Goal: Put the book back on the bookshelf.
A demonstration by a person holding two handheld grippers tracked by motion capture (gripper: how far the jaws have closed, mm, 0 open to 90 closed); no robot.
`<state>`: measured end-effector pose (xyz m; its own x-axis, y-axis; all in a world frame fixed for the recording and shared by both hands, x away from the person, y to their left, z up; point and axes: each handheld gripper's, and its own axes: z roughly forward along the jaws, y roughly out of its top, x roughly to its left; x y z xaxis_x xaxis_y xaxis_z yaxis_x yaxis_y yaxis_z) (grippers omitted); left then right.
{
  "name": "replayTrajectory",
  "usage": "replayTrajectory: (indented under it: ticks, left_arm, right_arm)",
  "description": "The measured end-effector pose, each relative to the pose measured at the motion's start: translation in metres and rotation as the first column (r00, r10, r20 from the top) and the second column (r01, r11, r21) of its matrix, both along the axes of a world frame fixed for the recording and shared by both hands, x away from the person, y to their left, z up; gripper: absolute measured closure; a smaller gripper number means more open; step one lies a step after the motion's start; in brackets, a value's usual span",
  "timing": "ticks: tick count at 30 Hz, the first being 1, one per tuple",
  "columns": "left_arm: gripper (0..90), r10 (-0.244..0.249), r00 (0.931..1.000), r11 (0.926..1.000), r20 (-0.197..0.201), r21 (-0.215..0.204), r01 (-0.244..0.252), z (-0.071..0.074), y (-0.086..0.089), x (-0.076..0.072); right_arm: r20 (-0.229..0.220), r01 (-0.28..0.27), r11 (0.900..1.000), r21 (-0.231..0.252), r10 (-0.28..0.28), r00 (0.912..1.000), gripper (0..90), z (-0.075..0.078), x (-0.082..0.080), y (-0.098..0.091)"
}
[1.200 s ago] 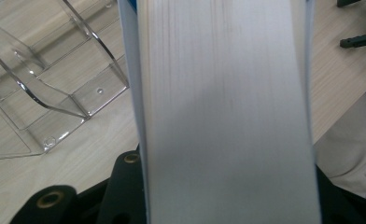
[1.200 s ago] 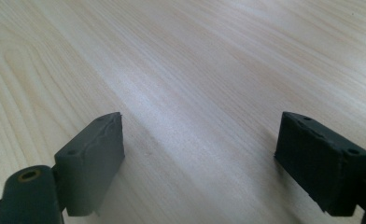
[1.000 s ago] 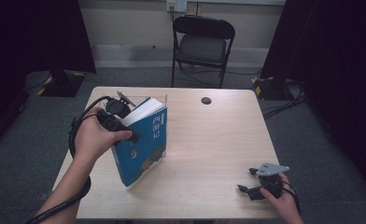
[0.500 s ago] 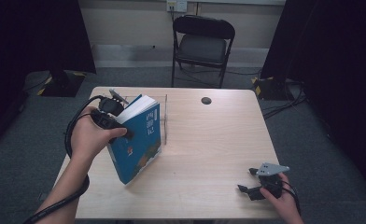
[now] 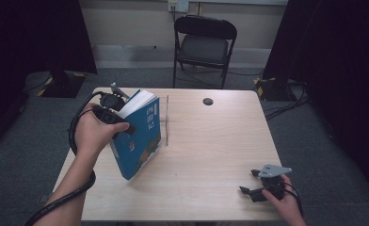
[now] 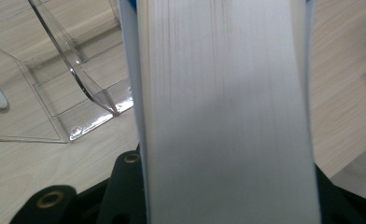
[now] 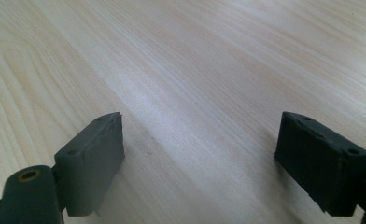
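The left tool (image 5: 121,120) clamps a blue book (image 5: 140,136) by its page edge — tilted, lower corner on the desk (image 5: 211,141) at nine o'clock, just beside a clear stand (image 6: 64,93); forearm angled up. The right tool (image 5: 255,183), jaws wide, rests at five o'clock

White lettering on the blue book (image 5: 142,141) cover, too small to read.
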<state>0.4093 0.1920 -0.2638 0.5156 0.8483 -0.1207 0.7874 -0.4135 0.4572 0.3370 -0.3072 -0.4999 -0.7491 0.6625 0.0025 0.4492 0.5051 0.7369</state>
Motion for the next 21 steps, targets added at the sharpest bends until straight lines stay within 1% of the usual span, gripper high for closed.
replayTrajectory:
  ticks: [3, 5, 6, 7, 9, 13, 18, 19, 21]
  left_arm:
    - [61.9, 0.021, 0.9998, 0.9997, 0.004, -0.01, -0.021, -0.001, 0.001, 0.002]
    - [61.9, 0.028, 0.9995, 0.9996, 0.011, -0.007, -0.028, 0.0, 0.0, 0.003]
    - [61.9, 0.028, 0.9995, 0.9996, 0.014, -0.006, -0.028, 0.0, -0.001, 0.003]
    - [61.9, 0.038, 0.9992, 0.9992, 0.014, -0.01, -0.038, 0.0, -0.001, 0.004]
    - [61.9, 0.049, 0.9988, 0.9987, 0.006, -0.018, -0.048, 0.0, -0.001, 0.006]
    - [61.9, 0.059, 0.9982, 0.9983, 0.011, -0.003, -0.059, 0.001, -0.004, 0.009]
    - [61.9, 0.088, 0.9959, 0.996, 0.018, -0.013, -0.088, 0.001, -0.005, 0.012]
    - [61.9, 0.09, 0.9958, 0.9958, 0.015, -0.019, -0.09, 0.001, -0.005, 0.013]
    - [61.9, 0.096, 0.9953, 0.9953, 0.01, -0.017, -0.096, 0.001, -0.007, 0.014]
  right_arm:
    - [0.0, 0.0, 1.0, 0.0, 0.0, 1.0, 14.5, 0.0, 0.0, 0.0]
    - [0.001, 0.004, 1.0, -0.006, -0.004, 1.0, 14.4, 0.0, 0.0, 0.0]
    - [0.001, 0.001, 1.0, -0.003, -0.001, 1.0, 14.5, 0.0, 0.0, 0.0]
    - [0.001, 0.0, 1.0, 0.0, 0.0, 1.0, 14.5, 0.0, 0.0, 0.0]
    - [0.0, 0.0, 1.0, 0.0, 0.0, 1.0, 14.4, 0.0, 0.0, 0.0]
    - [0.0, 0.0, 1.0, 0.0, 0.0, 1.0, 14.5, 0.0, 0.0, 0.0]
    - [0.0, 0.0, 1.0, 0.0, 0.0, 1.0, 14.5, 0.0, 0.0, 0.0]
    - [0.0, 0.0, 1.0, 0.0, 0.0, 1.0, 14.5, 0.0, 0.0, 0.0]
    - [0.001, 0.0, 1.0, 0.0, 0.0, 1.0, 14.5, 0.0, 0.0, 0.0]
